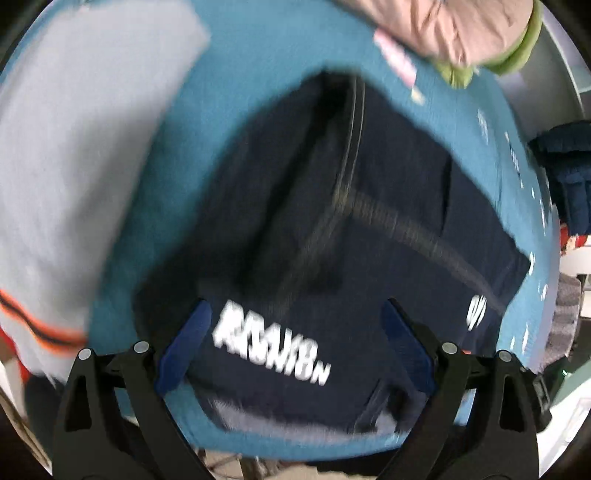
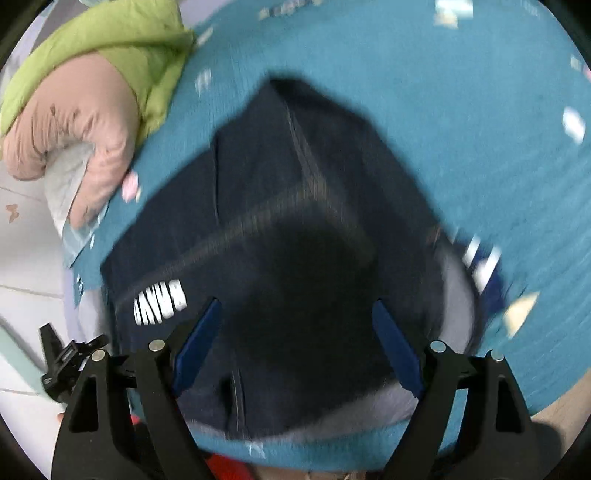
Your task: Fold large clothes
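Leftmost in the left wrist view, a pale grey garment [image 1: 81,155] with an orange-and-dark striped hem, spread over the teal patterned cloth [image 1: 229,85] and well blurred. Next, centre, a navy garment [image 1: 332,221] folded into a rough block on that teal cloth, white lettering [image 1: 266,345] near its close edge, unreadable through the blur, and a grey seam crossing its top. Left gripper [image 1: 297,345] hovering above that near edge, blue pads [image 1: 184,347] spread wide, nothing between them; contact with the fabric not clear from this view. Top right, a pink puffy jacket [image 1: 454,26] with a lime-green lining, resting at the far rim of the teal cloth; further right, dark blue clothing [image 1: 569,173] off the cloth. Over in the right wrist view, the same pink puffy jacket [image 2: 77,122] at upper left, lime lining bunched above it, overlapping the teal cloth's [image 2: 443,92] edge above pale floor tiles [image 2: 26,258]. Centre, the navy garment [image 2: 295,229] again, white print [image 2: 160,302] at its left corner, grey inner fabric showing along its near and right edges. Right gripper [image 2: 295,343] poised above the near part of the navy block, blue pads [image 2: 397,347] set wide apart and gripping nothing.
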